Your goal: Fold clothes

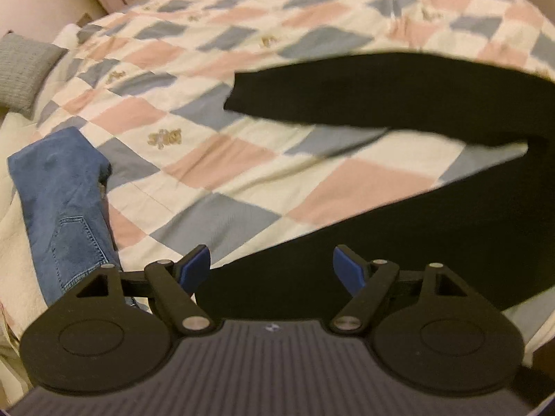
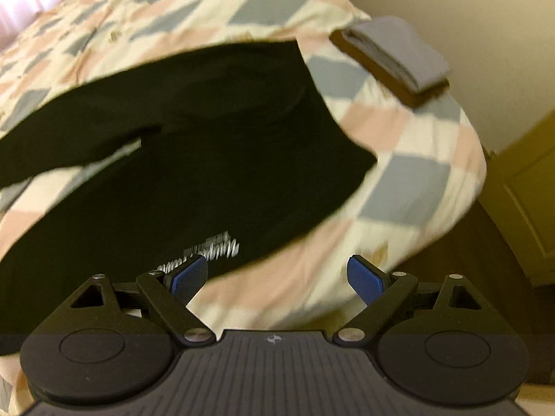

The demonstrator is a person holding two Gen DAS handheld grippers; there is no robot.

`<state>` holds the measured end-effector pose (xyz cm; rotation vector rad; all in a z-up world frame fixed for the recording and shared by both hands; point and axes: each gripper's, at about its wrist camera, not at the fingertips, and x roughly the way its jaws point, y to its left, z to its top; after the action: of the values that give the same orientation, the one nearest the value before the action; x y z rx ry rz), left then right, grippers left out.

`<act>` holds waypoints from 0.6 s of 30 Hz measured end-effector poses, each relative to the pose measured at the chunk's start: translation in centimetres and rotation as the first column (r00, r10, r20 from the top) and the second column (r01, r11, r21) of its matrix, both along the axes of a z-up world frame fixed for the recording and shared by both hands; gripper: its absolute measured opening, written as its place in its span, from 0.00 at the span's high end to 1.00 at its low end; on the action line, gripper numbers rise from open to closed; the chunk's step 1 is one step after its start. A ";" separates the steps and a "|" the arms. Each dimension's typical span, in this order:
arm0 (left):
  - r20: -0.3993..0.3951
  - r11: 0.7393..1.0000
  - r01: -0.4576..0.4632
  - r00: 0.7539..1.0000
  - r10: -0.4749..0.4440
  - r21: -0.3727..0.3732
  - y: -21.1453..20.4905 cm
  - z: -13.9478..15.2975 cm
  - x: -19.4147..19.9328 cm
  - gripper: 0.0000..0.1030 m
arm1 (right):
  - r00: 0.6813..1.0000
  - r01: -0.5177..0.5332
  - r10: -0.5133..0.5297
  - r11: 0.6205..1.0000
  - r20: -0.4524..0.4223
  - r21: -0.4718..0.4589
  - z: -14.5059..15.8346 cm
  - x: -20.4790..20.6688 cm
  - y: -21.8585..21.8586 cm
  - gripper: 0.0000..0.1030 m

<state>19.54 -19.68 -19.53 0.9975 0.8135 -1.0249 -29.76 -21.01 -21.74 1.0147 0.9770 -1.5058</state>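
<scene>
A black top (image 1: 433,208) lies spread on a bed under a checked quilt (image 1: 215,159) of pink, grey-blue and cream squares. In the left wrist view one long sleeve (image 1: 347,93) stretches out flat to the left across the quilt, apart from the body of the top, with a wedge of quilt showing between them. The body runs from the right side down to the near edge, under the left gripper (image 1: 271,268). Its blue-padded fingers (image 1: 196,265) stand wide apart with nothing between them, hanging over the top's near edge; whether they touch the cloth cannot be told.

To the left, blue jeans (image 1: 66,208) lie bunched at the side of the bed, well apart from the top. A grey pillow (image 1: 24,69) sits farther back on the left edge.

In the right wrist view the top (image 2: 194,173) fills the middle and left, with small white print (image 2: 208,253) near its lower hem, just ahead of the left finger. The right gripper (image 2: 277,275) is also spread open and empty, over pink and cream quilt just beside the top's hem. Near the far right corner of the bed lies a folded stack (image 2: 392,57), grey cloth over something brown. A pale wall (image 2: 451,0) stands beyond, and dark floor (image 2: 485,260) shows past the bed's edge. Both views are somewhat blurred
</scene>
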 end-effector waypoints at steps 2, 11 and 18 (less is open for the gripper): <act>-0.021 1.000 0.007 1.000 -0.006 0.022 0.1 -1.1 0.5 0.27 | 1.000 0.019 -0.019 1.000 0.002 0.023 -0.6 0.4 1.2 0.13; -0.072 0.999 0.032 0.997 -0.030 0.023 -1.2 -2.9 -0.2 0.27 | 1.000 -0.010 0.010 0.999 0.005 0.040 -1.5 0.6 0.5 0.12; -0.071 1.000 -0.015 0.997 0.015 -0.001 -4.5 -3.8 -1.2 0.27 | 0.992 -0.123 0.123 0.992 0.025 0.027 -3.4 -0.5 -6.2 0.12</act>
<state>18.32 -24.16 -23.28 0.9568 0.8766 -1.0530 -30.27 -27.20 -25.18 0.9721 1.0284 -1.3796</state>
